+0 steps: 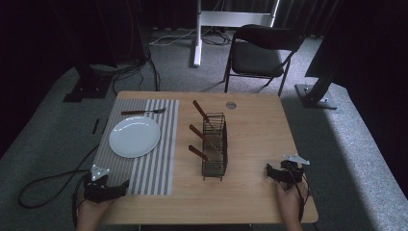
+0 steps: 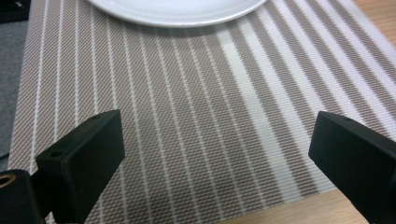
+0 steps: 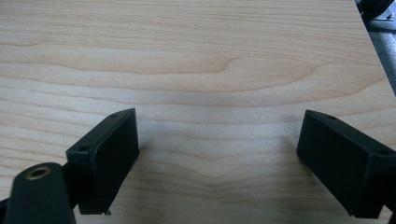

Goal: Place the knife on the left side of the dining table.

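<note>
Left gripper [image 1: 122, 185] and right gripper [image 1: 270, 171] wide open, empty, parked at near edge; plate [image 1: 134, 136] ahead of left, cutlery rack [image 1: 214, 144] between them, within reach.

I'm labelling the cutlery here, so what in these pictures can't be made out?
- Three wooden-handled utensils in the wire caddy, high view: heads hidden by its mesh, type unclear.
- Plate, left gripper view: cut off by the top edge.
- Fork, high view: tines too small to count.

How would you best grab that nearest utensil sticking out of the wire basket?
Probably by its brown wooden handle, which juts up and left out of the wire basket, clear of the mesh. Come from the basket's left side, jaws across the handle. The open left gripper is on that side; the right gripper would have to cross over.
</note>
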Demonstrator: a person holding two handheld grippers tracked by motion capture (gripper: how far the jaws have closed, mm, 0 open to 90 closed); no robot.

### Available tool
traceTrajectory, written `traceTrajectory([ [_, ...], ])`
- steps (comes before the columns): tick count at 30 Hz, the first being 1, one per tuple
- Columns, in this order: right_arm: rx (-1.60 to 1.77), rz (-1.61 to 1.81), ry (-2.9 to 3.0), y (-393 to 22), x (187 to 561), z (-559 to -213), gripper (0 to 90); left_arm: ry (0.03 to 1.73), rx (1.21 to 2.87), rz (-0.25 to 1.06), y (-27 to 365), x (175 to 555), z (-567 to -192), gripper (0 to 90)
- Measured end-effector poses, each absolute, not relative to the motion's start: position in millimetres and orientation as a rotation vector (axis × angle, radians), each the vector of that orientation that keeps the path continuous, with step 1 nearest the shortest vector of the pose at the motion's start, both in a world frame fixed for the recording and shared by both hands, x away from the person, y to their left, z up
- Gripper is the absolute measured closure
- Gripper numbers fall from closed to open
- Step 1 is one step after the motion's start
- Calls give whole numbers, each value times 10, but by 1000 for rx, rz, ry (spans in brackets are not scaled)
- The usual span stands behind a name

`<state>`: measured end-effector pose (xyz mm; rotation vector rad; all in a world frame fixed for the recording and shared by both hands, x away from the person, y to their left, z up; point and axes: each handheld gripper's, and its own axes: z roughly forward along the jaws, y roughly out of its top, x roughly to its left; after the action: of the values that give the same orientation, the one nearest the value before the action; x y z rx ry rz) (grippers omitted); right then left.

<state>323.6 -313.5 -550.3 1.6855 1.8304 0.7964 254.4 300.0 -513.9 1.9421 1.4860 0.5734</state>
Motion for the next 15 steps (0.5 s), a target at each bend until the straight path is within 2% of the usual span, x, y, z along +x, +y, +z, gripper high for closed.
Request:
traceTrajectory([
  [15, 1686, 796, 1831, -3135, 3236, -5503, 120, 1309, 1955, 544, 2661, 2680, -4770, 38],
])
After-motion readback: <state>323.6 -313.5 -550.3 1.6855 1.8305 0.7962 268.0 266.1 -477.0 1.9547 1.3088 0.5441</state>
